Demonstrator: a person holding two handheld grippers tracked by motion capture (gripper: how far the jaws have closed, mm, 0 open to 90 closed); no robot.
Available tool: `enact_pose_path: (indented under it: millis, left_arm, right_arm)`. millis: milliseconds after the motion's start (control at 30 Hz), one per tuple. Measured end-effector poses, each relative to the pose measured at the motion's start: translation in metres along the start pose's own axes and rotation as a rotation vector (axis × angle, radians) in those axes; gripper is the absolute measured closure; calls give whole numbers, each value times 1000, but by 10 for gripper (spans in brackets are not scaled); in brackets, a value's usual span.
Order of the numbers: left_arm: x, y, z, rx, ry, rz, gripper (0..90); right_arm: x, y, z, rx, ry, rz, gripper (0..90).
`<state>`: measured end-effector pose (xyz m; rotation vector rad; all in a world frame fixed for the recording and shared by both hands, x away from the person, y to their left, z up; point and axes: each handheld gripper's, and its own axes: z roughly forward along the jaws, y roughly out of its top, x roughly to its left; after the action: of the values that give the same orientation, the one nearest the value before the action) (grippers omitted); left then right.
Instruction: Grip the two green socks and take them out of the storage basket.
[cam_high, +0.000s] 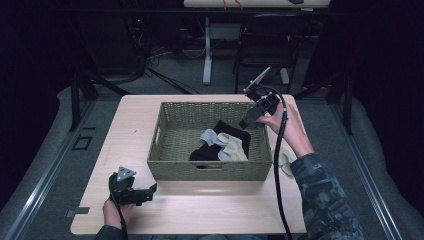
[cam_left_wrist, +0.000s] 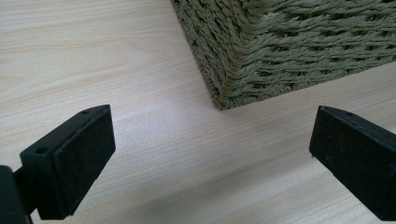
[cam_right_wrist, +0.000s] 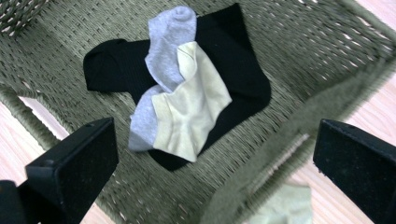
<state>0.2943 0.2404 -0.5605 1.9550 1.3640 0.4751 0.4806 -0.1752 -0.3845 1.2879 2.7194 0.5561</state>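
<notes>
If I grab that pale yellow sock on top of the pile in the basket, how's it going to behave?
The pale yellow sock lies crumpled and flat, so it will probably droop limply from the tongs. It looks thin, likely very light. It overlaps the grey sock and black sock inside the basket, so those might drag along.

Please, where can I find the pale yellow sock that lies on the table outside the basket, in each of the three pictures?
High view: the pale yellow sock lies on the table, against the right outer wall of the woven basket, beside the person's right forearm.
Left gripper view: not in it; a basket corner stands on the table.
Right gripper view: bottom edge, right of centre, outside the basket rim.
Shared landmark: the woven basket.
</notes>
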Motion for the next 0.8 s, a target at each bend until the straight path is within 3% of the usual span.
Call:
enact_pose_path:
  millis: [300, 800]
  left_arm:
    - [0, 0, 0, 1, 0, -1, 1]
    - [1, 0, 0, 2, -1, -3, 1]
  right_arm:
    - [9, 10, 21, 17, 16, -18, 0]
    - [11, 18, 51, 25, 57, -11, 24]
